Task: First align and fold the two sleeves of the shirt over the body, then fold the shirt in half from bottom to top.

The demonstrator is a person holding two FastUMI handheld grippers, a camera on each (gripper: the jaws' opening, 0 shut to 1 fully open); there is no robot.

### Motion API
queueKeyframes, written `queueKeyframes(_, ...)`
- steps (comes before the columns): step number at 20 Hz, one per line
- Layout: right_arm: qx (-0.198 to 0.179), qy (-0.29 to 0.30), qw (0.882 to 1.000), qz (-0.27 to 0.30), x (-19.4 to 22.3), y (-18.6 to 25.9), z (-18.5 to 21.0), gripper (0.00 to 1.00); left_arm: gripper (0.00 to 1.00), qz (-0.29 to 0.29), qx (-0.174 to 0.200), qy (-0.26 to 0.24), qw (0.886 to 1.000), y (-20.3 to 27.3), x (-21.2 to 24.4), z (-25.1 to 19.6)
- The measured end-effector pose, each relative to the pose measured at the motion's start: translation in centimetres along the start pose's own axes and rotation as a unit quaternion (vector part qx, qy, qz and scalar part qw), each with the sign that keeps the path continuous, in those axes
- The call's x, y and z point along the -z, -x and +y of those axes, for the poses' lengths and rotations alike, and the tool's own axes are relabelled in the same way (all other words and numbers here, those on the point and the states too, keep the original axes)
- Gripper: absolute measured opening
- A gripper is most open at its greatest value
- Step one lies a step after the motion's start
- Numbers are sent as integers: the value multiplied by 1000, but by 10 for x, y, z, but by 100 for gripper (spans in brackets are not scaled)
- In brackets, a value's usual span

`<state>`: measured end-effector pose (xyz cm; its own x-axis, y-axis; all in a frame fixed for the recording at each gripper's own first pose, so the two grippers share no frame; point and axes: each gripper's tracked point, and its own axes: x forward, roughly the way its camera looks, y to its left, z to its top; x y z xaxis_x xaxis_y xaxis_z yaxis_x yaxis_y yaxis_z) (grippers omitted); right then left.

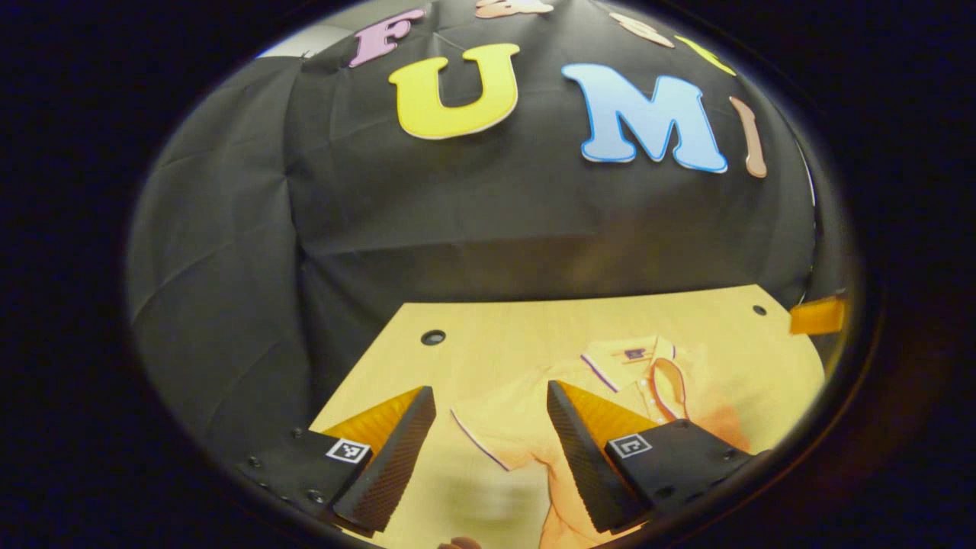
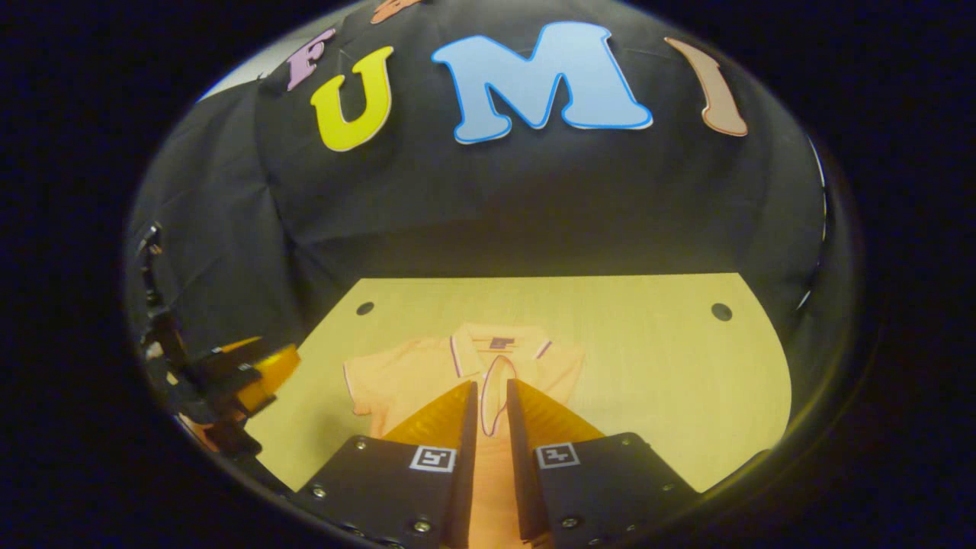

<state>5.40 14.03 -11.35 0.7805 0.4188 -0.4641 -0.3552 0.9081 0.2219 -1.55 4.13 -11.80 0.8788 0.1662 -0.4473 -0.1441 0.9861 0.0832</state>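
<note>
An orange polo shirt with a dark-trimmed collar lies flat on the wooden table, collar toward the far wall. One sleeve is spread out to the side, and my left gripper hovers open and wide over it. The other sleeve is folded onto the chest, its trimmed cuff forming a loop below the collar. My right gripper hangs over the shirt's middle, fingers close together with a narrow gap and no cloth between them. A part of the right gripper shows at the far right.
Black cloth walls close the table at the back and sides. Round holes sit near the table's far corners. The left gripper shows at the left edge of the right gripper view. Bare wood lies right of the shirt.
</note>
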Motion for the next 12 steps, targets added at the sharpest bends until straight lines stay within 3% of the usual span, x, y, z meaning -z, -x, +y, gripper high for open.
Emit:
queueKeyframes(8,33,-9,997,-73,-42,112,7,24,99,119,-2,22,993,-23,65,2)
queueKeyframes(12,63,-13,994,-86,-31,143,3,24,99,159,-3,21,987,-25,86,3)
